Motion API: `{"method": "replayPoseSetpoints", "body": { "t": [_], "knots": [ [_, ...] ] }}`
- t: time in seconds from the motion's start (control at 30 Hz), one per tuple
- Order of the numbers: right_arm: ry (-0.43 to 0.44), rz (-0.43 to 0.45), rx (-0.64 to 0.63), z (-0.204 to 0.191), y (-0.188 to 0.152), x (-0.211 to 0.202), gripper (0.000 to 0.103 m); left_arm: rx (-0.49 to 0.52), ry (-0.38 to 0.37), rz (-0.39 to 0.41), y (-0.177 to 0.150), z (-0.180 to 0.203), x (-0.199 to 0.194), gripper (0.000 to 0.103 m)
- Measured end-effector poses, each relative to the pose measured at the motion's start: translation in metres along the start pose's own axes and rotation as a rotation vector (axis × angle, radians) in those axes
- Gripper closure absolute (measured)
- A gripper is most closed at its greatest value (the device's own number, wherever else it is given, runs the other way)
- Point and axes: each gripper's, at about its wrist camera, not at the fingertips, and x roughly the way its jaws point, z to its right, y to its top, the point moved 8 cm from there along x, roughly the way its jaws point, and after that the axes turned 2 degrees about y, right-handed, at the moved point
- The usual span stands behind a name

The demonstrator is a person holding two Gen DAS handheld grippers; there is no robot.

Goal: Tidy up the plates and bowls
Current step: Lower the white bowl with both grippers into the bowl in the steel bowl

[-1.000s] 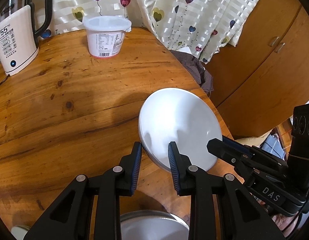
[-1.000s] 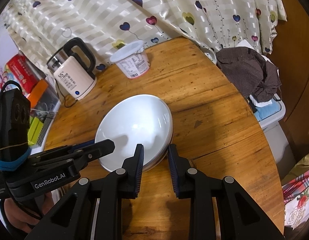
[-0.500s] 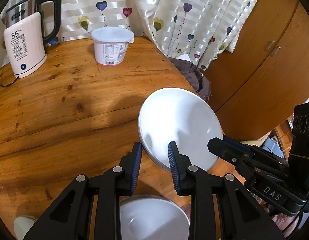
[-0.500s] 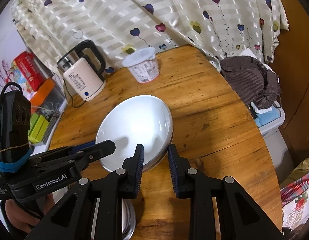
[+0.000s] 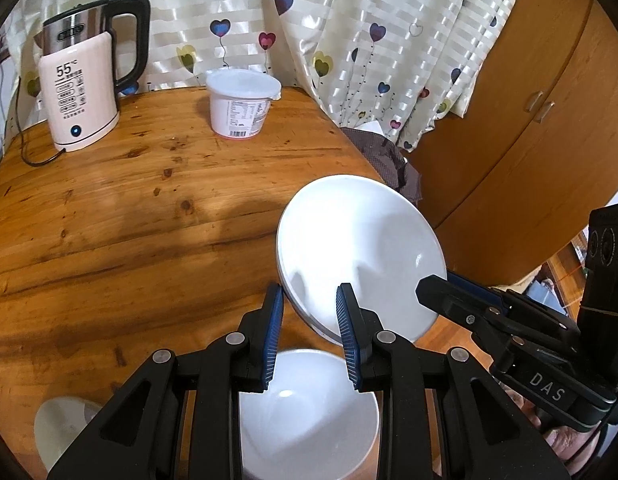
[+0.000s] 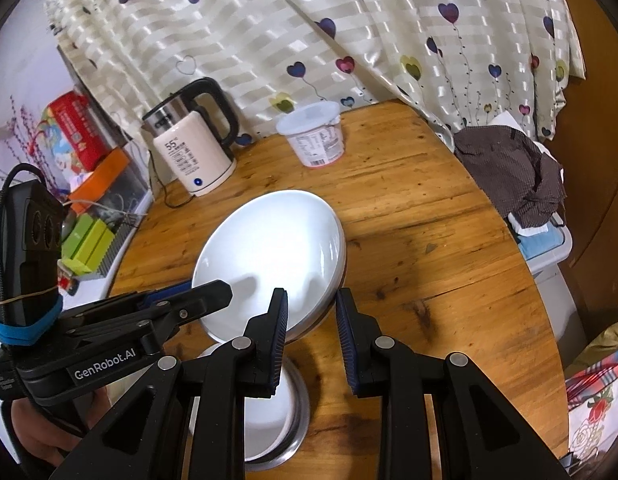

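Both grippers hold one white plate (image 5: 359, 248) by opposite rims, lifted above the round wooden table (image 5: 109, 216). My left gripper (image 5: 309, 320) is shut on its near-left rim. My right gripper (image 6: 311, 320) is shut on its other rim; the plate also shows in the right wrist view (image 6: 273, 256). Below the plate stands a white bowl (image 5: 309, 412) inside a metal-rimmed dish (image 6: 297, 412). Another white dish (image 5: 57, 428) sits at the table's near-left edge.
A white electric kettle (image 5: 81, 92) with its cord and a lidded white tub (image 5: 241, 104) stand at the table's far side by the curtain. A dark cloth (image 6: 513, 176) lies on a bin beside the table. Wooden cabinets (image 5: 529, 120) stand to the right.
Both grippers have lifted the plate and drawn it back toward the near edge. The bowl below has come into fuller view under the plate.
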Motion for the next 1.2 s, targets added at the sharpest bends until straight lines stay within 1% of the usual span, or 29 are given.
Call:
{"method": "replayPoseSetpoints", "body": {
  "t": [0.33,0.63,0.83,1.2],
  "knots": [
    [0.015,0.000,-0.026,-0.023,-0.016,-0.014,0.079,-0.013,0.011,0.022,-0.020,-0.007,-0.026,0.075],
    [0.030,-0.020,-0.034,-0.038,-0.035,-0.018,0.079,-0.030,0.021,0.020,-0.041,-0.016,-0.041,0.074],
    [0.033,-0.034,-0.038,-0.044,-0.047,-0.019,0.079,-0.039,0.025,0.010,-0.054,-0.019,-0.043,0.074],
    [0.043,-0.075,-0.016,-0.041,-0.068,-0.012,0.079,-0.048,0.040,-0.019,-0.073,-0.022,-0.040,0.075]
  ]
}}
